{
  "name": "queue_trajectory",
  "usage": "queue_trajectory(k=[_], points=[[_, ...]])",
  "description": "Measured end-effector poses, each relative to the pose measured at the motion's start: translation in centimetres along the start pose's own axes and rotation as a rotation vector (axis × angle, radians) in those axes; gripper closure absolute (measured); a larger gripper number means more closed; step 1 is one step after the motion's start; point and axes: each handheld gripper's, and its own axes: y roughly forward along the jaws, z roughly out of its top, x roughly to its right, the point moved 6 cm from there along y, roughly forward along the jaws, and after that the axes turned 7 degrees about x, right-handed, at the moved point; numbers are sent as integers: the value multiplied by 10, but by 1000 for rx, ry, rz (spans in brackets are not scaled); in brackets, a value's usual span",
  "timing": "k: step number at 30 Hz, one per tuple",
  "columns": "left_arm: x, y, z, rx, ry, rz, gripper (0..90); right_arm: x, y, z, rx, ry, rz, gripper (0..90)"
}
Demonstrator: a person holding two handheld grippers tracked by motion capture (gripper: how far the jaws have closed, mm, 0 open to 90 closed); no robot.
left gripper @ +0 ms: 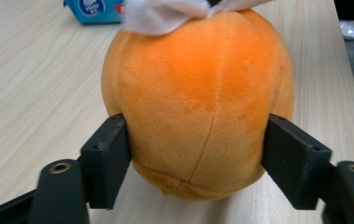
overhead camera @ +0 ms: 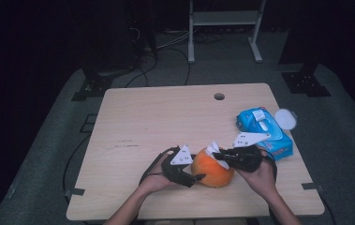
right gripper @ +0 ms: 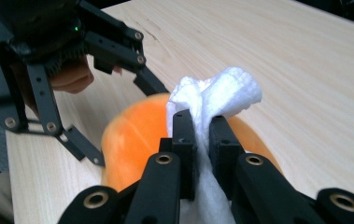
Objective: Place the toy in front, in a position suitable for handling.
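- Nearest the person, at the front middle of the pale wooden tabletop [overhead camera: 137, 117], the round orange plush toy [overhead camera: 214, 169] sat between the two hands.
- The left gripper [overhead camera: 190, 179] had its fingers [left gripper: 107, 161] set on either side of the toy's lower half, touching its flanks with little squeeze showing; it looked like a steadying hold rather than a firm clamp.
- The right gripper [overhead camera: 218, 158] came in from the other side with its fingers [right gripper: 182, 140] drawn narrow and pinched on a crumpled white wipe [right gripper: 216, 95], which lay against the top of the toy.
- By my reading the work in hand was wiping the plush toy: a wipe was already taken and brought onto the toy, so the fetching part looked done.
- What seemed left was the rubbing over the rest of the orange surface, then laying the wipe down and letting the toy go. No dirt or cleaned patch could be made out.
- Farther off, at the right edge, lay the blue wipe packet [overhead camera: 264, 131], and just beyond it a small round white lid [overhead camera: 285, 118].
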Motion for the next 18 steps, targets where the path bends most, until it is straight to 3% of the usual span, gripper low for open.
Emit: queue_trajectory(k=[3, 5, 8, 11, 13, 14, 17, 18], points=[[-1, -1, 2, 14, -41, -23, 148, -3, 1, -4, -2, 4, 0, 827], [-3, -5, 9, 89, -116, -42, 111, -9, 3, -4, 0, 8, 22, 827], [-4, -4, 9, 84, -135, -38, 162, -15, 6, -5, -11, -7, 37, 828], [3, -1, 3, 58, -101, -47, 230, -29, 10, -4, -41, -66, 32, 828], [6, 0, 5, 50, -55, -26, 241, -37, 12, -2, -41, -78, 36, 827], [6, 0, 5, 50, -55, -26, 243, -37, 12, -2, -41, -78, 36, 827], [14, 3, 6, 37, 28, -18, 261, -49, 22, 2, -47, -109, 61, 826], [14, 3, 6, 37, 28, -18, 267, -49, 22, 2, -47, -109, 61, 826]])
